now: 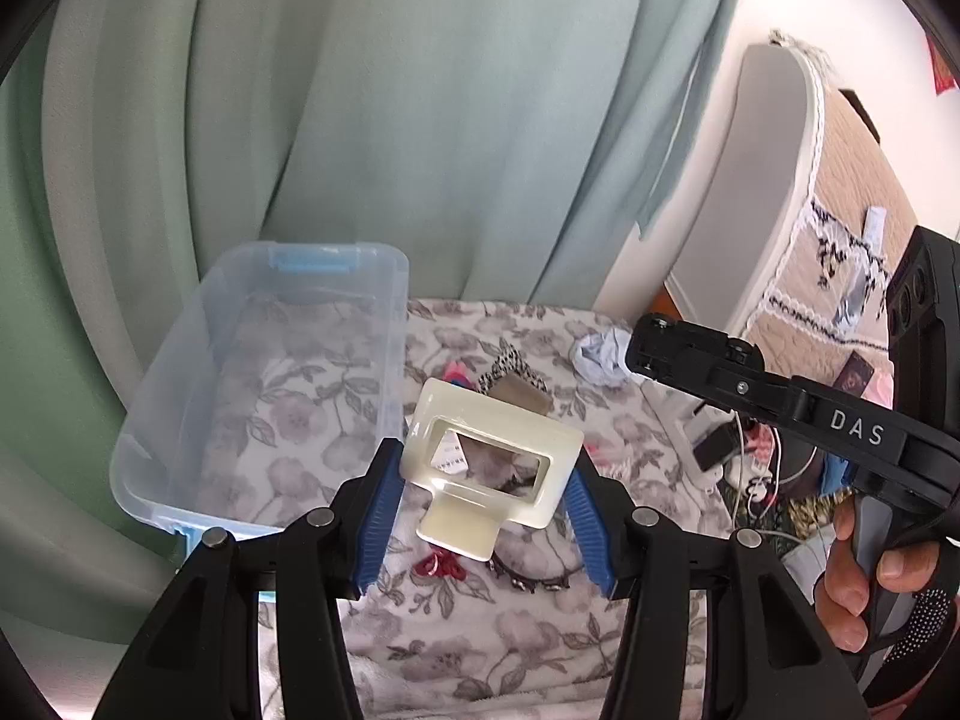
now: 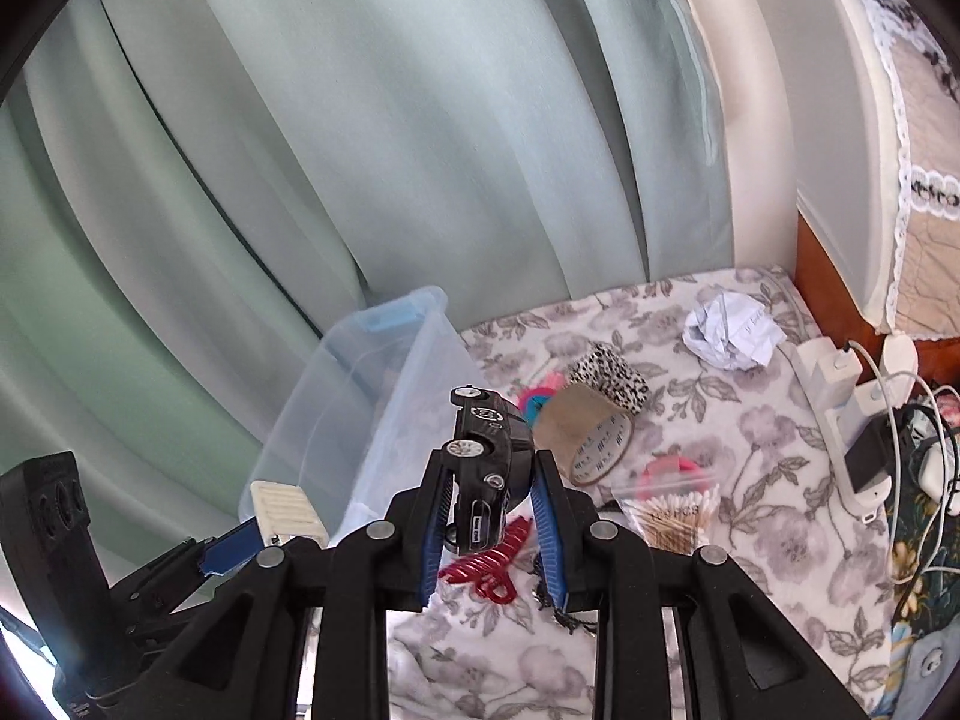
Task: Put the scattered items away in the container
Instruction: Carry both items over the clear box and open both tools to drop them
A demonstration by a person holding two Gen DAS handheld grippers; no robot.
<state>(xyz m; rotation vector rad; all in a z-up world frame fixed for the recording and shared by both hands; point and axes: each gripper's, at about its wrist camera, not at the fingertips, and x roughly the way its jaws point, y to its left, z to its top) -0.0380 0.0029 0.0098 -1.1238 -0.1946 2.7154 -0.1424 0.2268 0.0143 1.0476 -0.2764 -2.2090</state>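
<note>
Big pale green curtain (image 1: 372,120) fills the back, and everything sits on a bed with a grey floral blanket (image 2: 750,480). The clear plastic container (image 1: 180,420) with blue latches is on the left side of the blanket, up near the curtain, with only the blanket's pattern visible through its bottom.

Left gripper (image 1: 483,489) has its blue fingers (image 1: 381,516) clamped on a cream hair claw clip (image 1: 492,462), held up in the air just right of the container's near corner. Right gripper (image 2: 489,510) has its fingers pinched on a black toy car (image 2: 489,462), nose pointing up, also lifted off the blanket, with the container just to its left.

Loose items on the blanket: a roll of brown tape (image 2: 585,435) touching a leopard-print roll (image 2: 612,384) behind it, a crumpled paper ball (image 2: 732,330) further back, a bag of cotton swabs (image 2: 672,516), and a red claw clip (image 2: 498,558) right under the car. A white power strip (image 2: 840,414) with chargers sits at the right edge.
</note>
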